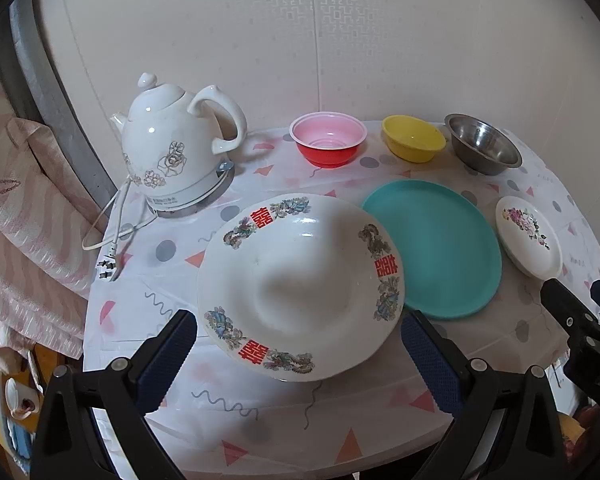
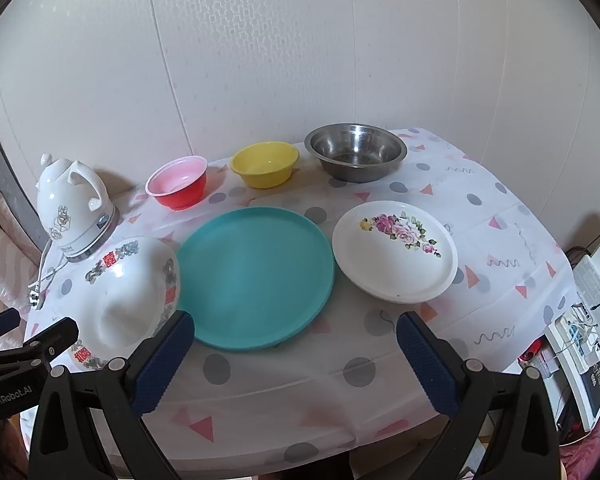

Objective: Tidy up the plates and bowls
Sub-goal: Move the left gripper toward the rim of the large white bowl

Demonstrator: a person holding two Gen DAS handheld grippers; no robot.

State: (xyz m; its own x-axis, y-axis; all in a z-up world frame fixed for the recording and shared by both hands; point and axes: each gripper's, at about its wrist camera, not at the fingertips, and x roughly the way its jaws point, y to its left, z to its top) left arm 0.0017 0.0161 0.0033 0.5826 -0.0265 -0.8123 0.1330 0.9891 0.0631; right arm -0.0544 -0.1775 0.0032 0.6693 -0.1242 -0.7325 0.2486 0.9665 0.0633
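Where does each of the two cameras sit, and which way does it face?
Left wrist: on the left gripper, above the table's near edge, facing the dragon-pattern plate; its open fingers show, with the right gripper alongside.
Right wrist: on the right gripper, facing the teal plate; its open fingers show, with the left gripper alongside.
Shared: all plates, three bowls, kettle.
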